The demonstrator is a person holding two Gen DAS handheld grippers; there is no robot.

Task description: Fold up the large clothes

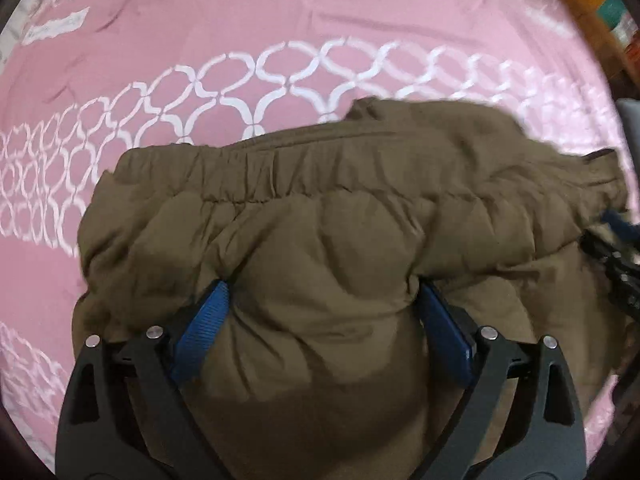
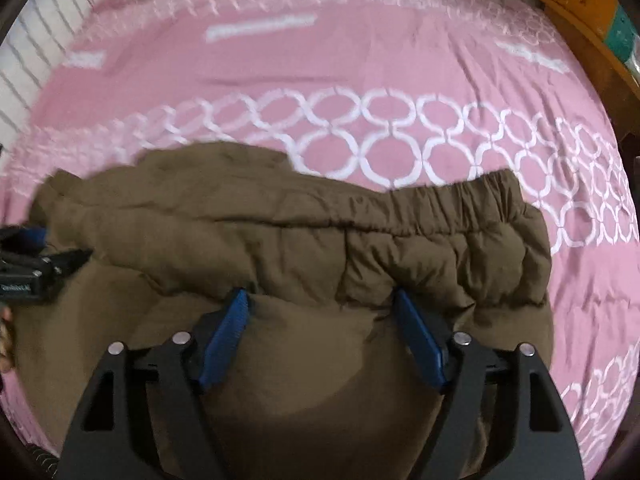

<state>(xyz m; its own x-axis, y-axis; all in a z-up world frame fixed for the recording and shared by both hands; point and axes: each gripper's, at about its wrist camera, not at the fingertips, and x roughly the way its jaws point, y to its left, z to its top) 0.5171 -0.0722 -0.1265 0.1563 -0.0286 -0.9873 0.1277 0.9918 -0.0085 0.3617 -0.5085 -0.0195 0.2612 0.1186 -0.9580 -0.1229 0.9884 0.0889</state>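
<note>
An olive-brown padded jacket [image 1: 320, 208] lies bunched on a pink bedspread [image 1: 240, 20], its elastic hem [image 1: 224, 176] turned over on top. My left gripper [image 1: 322, 286] is open, its blue pads [image 1: 204, 332] spread wide with puffy jacket cloth bulging between them and the fold lying over the tips. In the right wrist view the same jacket [image 2: 280, 220] shows its gathered hem [image 2: 452, 204] at the right. My right gripper [image 2: 320, 294] is open too, with blue pads [image 2: 224, 344] set wide around a bulge of cloth.
The bedspread [image 2: 360, 60] carries bands of white ring pattern. Behind it is a white striped surface [image 2: 36, 60]. A wooden ledge [image 2: 580, 36] with yellow and teal items sits at the far right. The left tool's black body [image 2: 36, 268] and part of a hand [image 2: 5, 336] show at the left edge.
</note>
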